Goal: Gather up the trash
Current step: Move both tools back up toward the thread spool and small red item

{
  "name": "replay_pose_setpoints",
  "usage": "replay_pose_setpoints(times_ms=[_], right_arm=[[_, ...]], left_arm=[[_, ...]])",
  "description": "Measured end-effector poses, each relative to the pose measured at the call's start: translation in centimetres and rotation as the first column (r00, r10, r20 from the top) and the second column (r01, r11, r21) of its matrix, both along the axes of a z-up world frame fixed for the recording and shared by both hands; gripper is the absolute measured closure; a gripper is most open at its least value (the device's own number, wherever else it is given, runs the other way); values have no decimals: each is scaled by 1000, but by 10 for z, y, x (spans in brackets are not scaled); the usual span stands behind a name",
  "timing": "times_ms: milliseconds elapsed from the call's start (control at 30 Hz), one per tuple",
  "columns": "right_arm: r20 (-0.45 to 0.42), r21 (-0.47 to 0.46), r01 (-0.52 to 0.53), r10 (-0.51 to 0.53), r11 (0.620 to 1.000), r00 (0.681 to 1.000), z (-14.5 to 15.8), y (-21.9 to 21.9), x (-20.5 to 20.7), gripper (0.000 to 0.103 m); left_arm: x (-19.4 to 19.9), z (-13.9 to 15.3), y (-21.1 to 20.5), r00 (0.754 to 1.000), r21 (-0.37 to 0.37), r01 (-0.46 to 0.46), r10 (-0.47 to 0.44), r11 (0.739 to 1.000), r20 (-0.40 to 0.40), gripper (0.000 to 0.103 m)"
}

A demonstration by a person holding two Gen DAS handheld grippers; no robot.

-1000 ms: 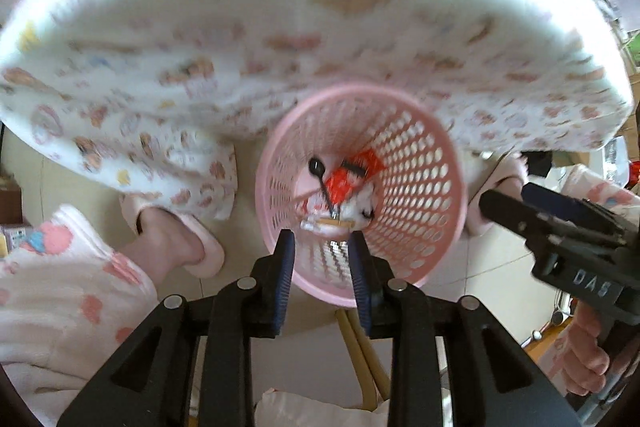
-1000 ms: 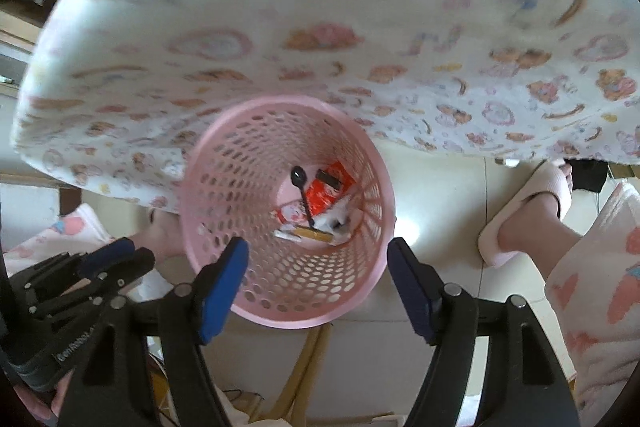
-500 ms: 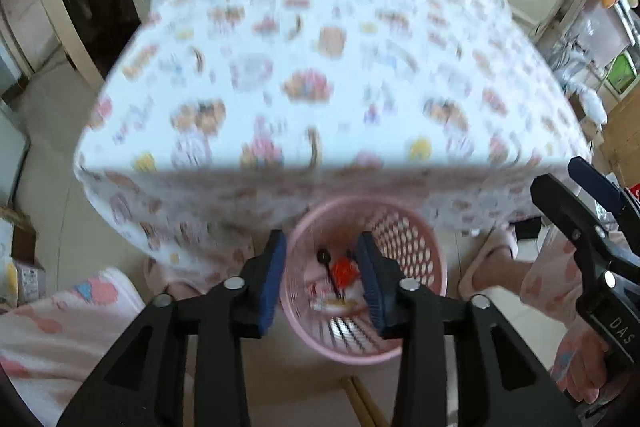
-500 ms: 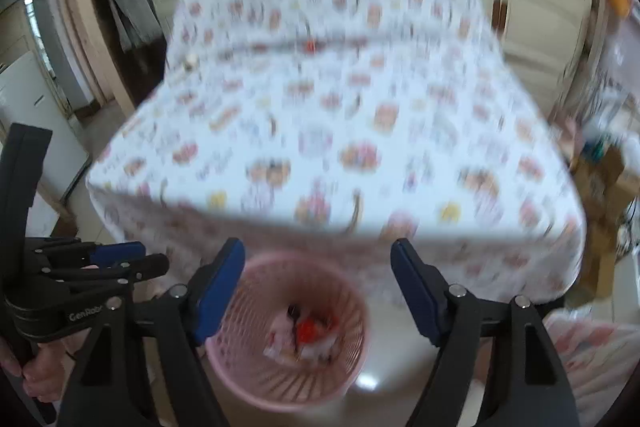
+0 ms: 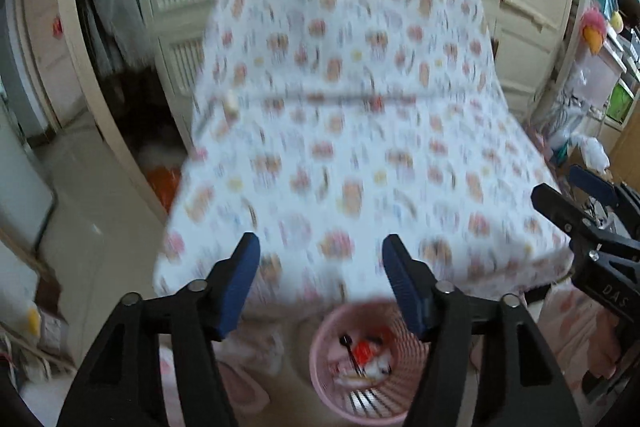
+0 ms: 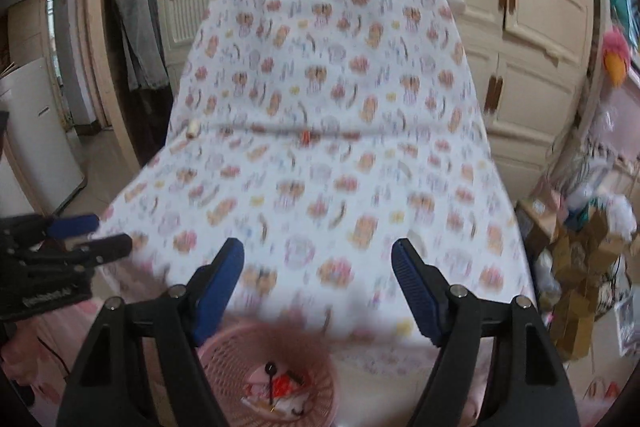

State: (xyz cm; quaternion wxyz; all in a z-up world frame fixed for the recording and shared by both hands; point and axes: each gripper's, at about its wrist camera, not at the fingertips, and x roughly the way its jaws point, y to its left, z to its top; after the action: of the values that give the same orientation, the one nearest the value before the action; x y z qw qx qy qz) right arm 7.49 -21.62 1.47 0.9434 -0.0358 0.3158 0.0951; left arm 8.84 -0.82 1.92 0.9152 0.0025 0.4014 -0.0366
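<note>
A pink mesh basket (image 5: 394,405) stands on the floor below the near table edge; it also shows in the right wrist view (image 6: 228,351). It holds red and white wrappers (image 5: 366,355) and a black spoon (image 6: 271,373). On the patterned tablecloth (image 6: 320,167), far back, lie a small cream piece (image 6: 193,129) and a small red piece (image 6: 305,137). My left gripper (image 5: 320,287) is open and empty above the table edge. My right gripper (image 6: 318,283) is open and empty, level with it.
The right gripper shows at the right in the left wrist view (image 5: 588,227); the left gripper shows at the left in the right wrist view (image 6: 60,247). Cream cupboard doors (image 6: 532,27) stand behind the table. Cardboard boxes (image 6: 576,267) stand at the right.
Both grippers have risen and tilted up from over the basket to face the table. The left jaws have opened wide. The basket has dropped to the bottom of both views.
</note>
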Motion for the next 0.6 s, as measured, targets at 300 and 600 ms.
replay_pose_setpoints(times_ms=[300, 600], right_arm=[[119, 12, -56, 54, 998, 991, 58, -8, 45, 29], [83, 33, -19, 17, 999, 996, 40, -14, 87, 30]], left_arm=[[63, 47, 16, 995, 86, -8, -1, 996, 102, 26], [129, 49, 47, 993, 52, -73, 68, 996, 99, 26]])
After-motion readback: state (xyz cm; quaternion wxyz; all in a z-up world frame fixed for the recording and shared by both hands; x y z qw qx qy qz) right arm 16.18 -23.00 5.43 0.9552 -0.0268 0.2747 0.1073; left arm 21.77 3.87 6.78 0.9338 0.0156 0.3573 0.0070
